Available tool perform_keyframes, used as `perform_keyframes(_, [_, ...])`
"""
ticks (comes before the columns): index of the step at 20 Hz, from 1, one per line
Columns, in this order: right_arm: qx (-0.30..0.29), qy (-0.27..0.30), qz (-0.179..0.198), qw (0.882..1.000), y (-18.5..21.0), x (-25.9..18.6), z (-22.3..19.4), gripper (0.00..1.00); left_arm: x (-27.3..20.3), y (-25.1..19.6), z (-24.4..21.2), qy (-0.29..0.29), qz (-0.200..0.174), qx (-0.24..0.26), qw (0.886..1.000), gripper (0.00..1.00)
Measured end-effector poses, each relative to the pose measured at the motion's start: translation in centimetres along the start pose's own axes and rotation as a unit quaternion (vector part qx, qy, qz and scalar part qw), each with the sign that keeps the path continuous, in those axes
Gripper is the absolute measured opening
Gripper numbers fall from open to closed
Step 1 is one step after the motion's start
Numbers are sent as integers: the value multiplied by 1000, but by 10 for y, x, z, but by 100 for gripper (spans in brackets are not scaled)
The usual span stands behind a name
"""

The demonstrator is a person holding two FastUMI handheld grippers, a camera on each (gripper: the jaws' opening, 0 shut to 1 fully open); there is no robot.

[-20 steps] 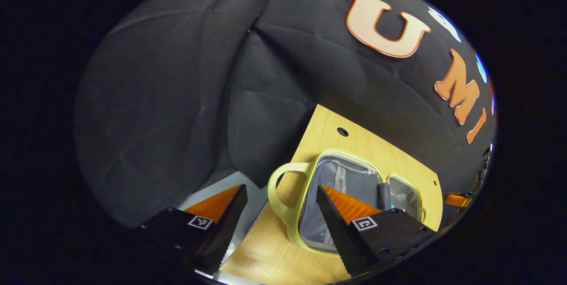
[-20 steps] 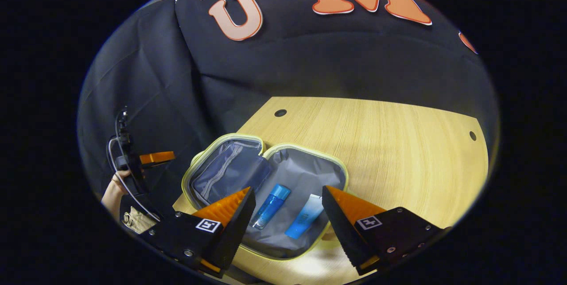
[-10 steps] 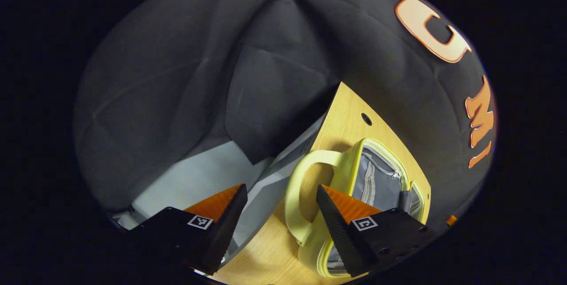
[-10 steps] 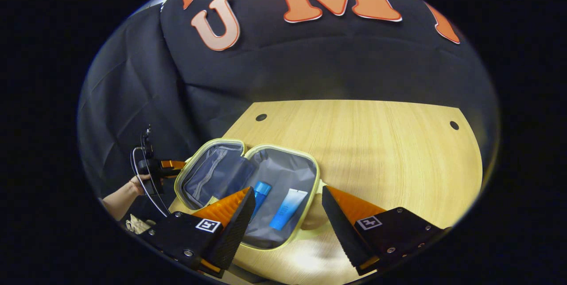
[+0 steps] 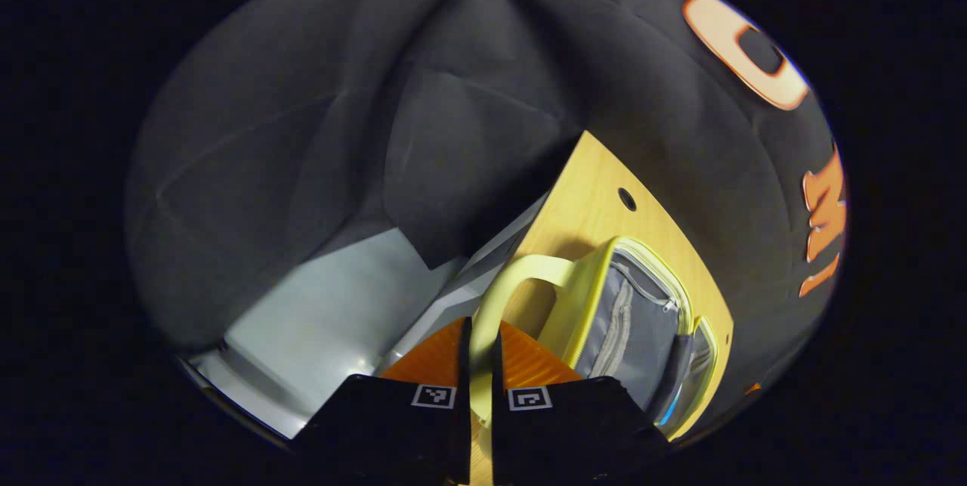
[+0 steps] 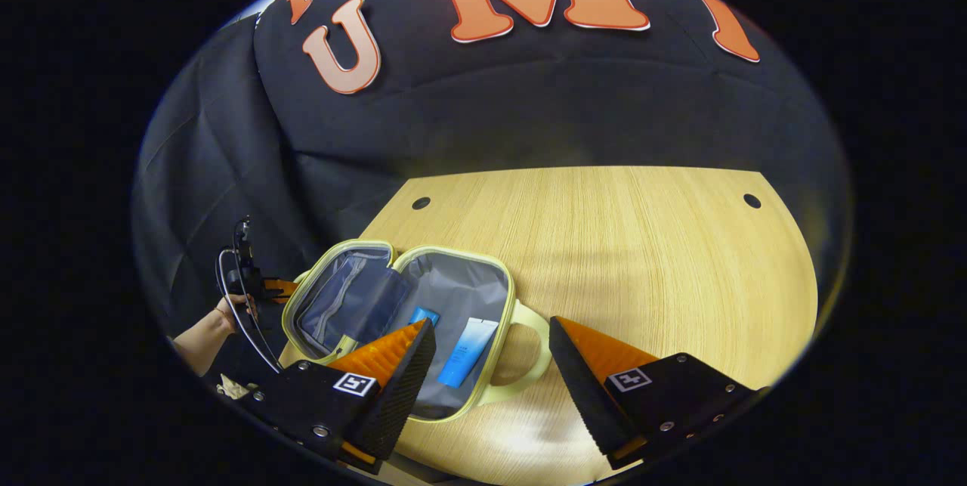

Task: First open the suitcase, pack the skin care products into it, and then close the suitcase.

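The suitcase point(image 6: 400, 327) is laid open on the wooden table point(image 6: 619, 244), at its left edge, with both grey-lined halves spread flat. Two blue skin care products are seen in the right half: a bottle point(image 6: 423, 316), partly hidden, and a tube point(image 6: 467, 350) beside it. The left tongs point(image 5: 480, 365) are clenched on the pale yellow handle point(image 5: 491, 304) of the left half, which is pinched between both fingers. The right tongs point(image 6: 491, 365) are held released above the table, just over the right half's handle point(image 6: 529, 354), nothing being touched by them.
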State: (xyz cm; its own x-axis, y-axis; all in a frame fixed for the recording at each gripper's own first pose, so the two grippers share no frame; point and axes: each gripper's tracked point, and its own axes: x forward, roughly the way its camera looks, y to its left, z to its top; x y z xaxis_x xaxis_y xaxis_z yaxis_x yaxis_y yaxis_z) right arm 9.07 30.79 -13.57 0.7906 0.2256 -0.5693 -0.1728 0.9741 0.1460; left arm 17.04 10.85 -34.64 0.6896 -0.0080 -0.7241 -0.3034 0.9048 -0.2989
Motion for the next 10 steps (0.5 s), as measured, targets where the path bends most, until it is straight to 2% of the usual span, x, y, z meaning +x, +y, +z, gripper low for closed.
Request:
perform_keyframes(4, [4, -24, -9, 1000, -9, -7, 14, 96, -40, -26, 28, -39, 14, 60, 997, 11])
perform_keyframes(7, [-6, -45, -15, 999, -18, -14, 27, 96, -91, -62, 53, -74, -12, 90, 993, 11])
perform_keyframes(10, [-6, -62, 1, 998, -22, -26, 35, 96, -127, -111, 63, -85, -32, 118, 989, 10])
